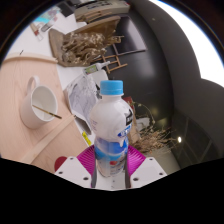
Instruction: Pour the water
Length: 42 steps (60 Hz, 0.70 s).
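Observation:
A clear plastic water bottle with a light blue cap and a blue and white label stands upright between my fingers. My gripper is shut on the bottle's lower body, the magenta pads pressing on both sides. A white mug with a dark stick or spoon in it sits on the pale table, to the left of the bottle and a little beyond it. The bottle's base is hidden behind the gripper body.
Crumpled paper or plastic lies just behind the bottle. Cluttered dry twigs and boxes fill the far part of the table. A dark chair or panel stands to the right.

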Available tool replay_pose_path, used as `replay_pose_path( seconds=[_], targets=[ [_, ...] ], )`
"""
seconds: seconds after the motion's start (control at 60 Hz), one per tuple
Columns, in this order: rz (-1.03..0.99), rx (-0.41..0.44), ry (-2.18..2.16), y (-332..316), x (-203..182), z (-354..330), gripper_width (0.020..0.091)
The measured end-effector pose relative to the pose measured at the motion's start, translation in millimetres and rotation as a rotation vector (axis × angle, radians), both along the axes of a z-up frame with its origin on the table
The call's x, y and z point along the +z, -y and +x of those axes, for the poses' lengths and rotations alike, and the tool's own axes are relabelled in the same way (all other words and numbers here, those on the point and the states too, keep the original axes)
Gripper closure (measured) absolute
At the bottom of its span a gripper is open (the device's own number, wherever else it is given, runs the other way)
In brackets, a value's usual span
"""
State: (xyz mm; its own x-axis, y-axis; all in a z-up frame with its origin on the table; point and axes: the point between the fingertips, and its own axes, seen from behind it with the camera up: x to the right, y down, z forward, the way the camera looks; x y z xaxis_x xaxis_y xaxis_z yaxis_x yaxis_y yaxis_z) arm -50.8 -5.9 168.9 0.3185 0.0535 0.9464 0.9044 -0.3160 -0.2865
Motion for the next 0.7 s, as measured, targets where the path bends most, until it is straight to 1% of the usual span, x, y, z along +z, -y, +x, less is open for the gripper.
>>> replay_pose_path(
  seconds=[0.083,0.133,0.167,0.233,0.317,0.467,0.7],
  targets=[
    [0.012,-0.029,-0.325,8,7,-1,0.0724],
    [0.016,-0.059,-0.489,10,3,-5,0.0723],
    [0.011,-0.064,-0.596,8,2,2,0.0723],
    [-0.01,-0.093,-0.784,7,-9,7,0.0723],
    [-0.024,-0.108,-0.958,6,-25,9,0.0723],
    [-0.045,-0.126,-1.104,2,-59,19,0.0723],
    [-0.073,-0.178,-1.188,1,-106,35,0.072]
  ],
)
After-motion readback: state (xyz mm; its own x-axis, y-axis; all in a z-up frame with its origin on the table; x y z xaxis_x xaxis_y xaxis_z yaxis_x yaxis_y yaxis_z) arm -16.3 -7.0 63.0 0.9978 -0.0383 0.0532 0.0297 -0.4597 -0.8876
